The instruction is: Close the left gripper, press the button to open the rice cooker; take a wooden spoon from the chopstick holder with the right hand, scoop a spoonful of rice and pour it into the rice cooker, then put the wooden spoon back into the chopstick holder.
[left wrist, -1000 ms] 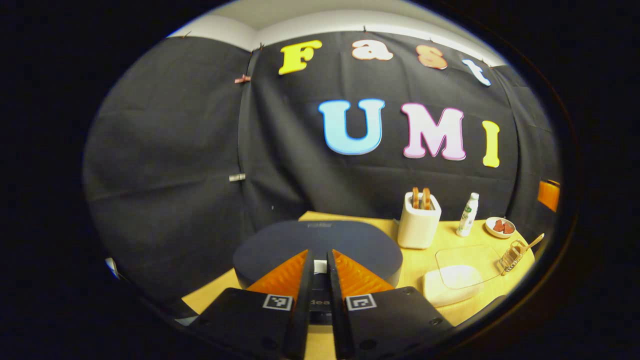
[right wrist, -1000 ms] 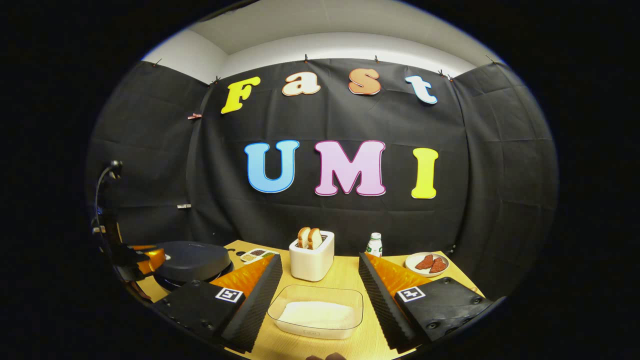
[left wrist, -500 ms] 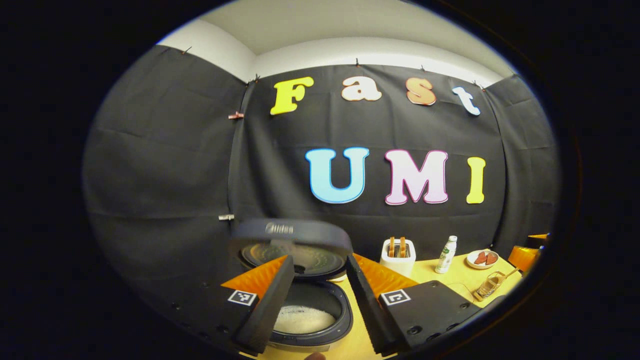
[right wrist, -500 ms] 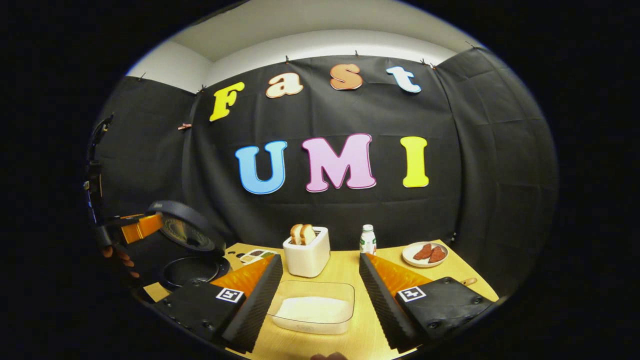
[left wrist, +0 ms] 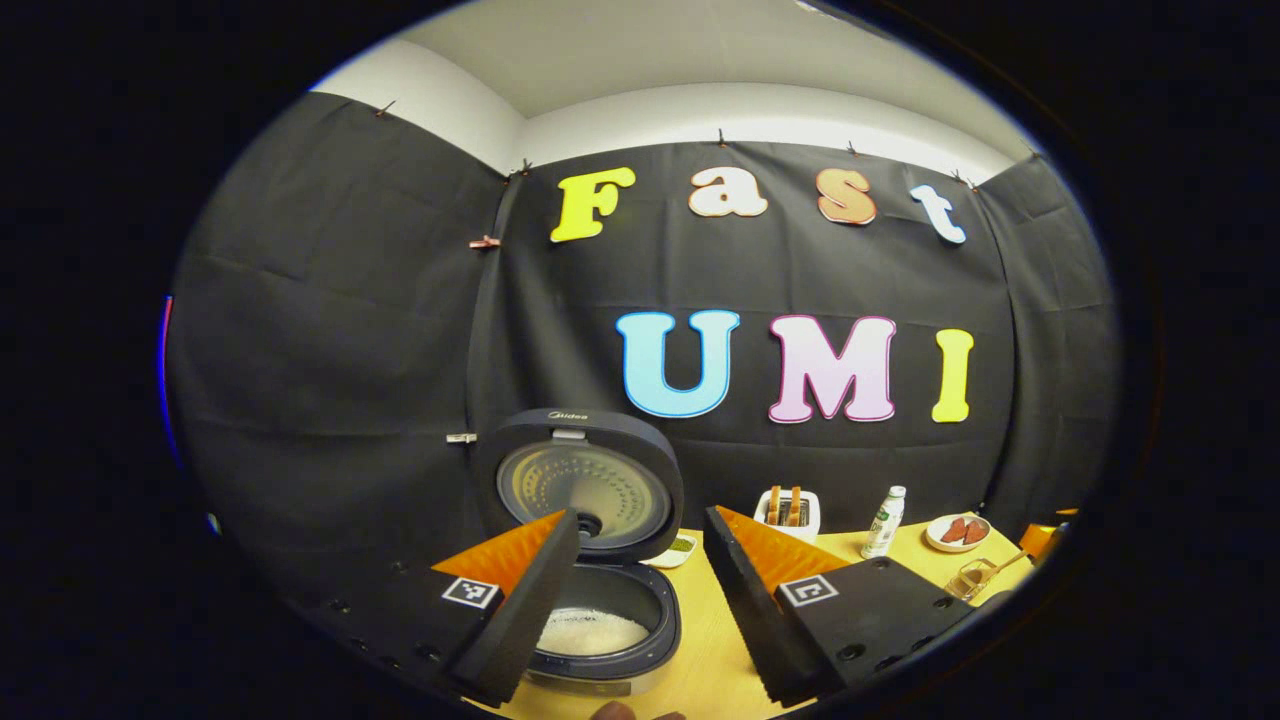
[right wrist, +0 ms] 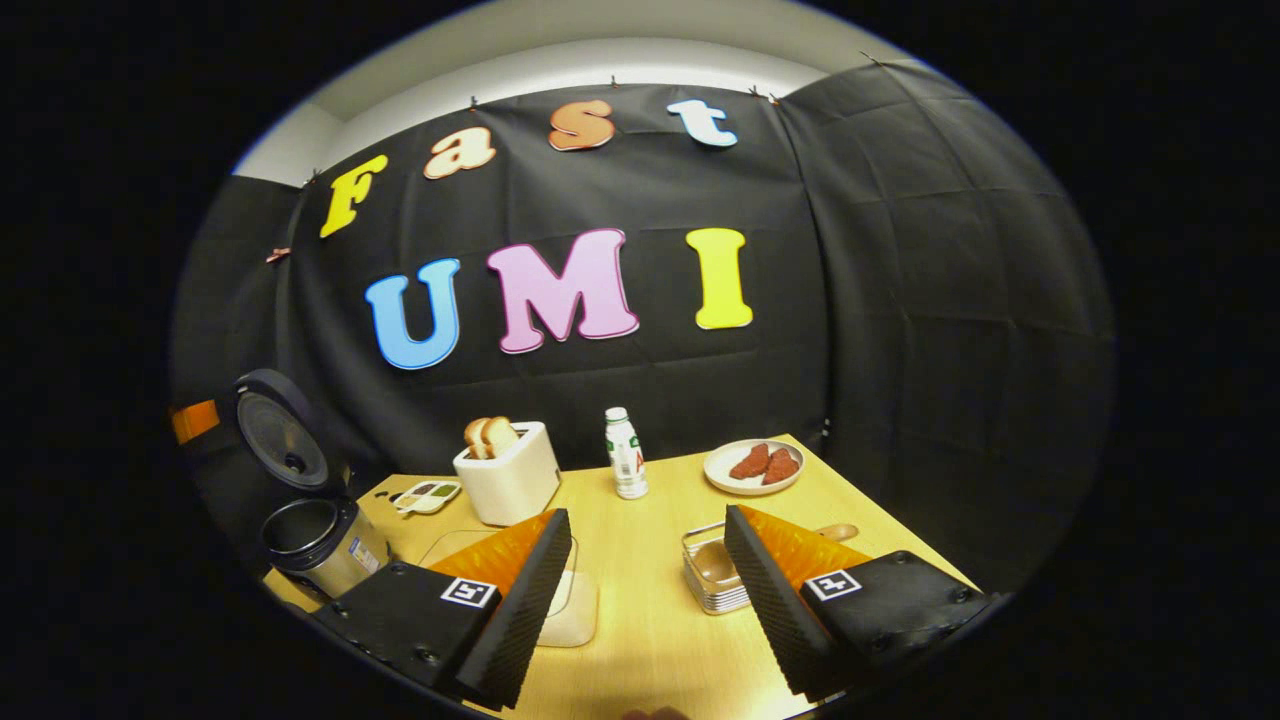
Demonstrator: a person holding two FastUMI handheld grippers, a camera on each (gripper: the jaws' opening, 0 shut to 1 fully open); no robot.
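Fingers of left gripper [left wrist: 635, 590] spread wide, holding nothing, just above open rice cooker [left wrist: 600, 625]; lid [left wrist: 580, 490] upright, white rice in the pot. Right gripper [right wrist: 645, 590] likewise spread and empty over the table [right wrist: 640, 650]. Chopstick holder [right wrist: 712, 575] half hidden behind one finger; wooden spoon [right wrist: 835, 532] probably lying in it.
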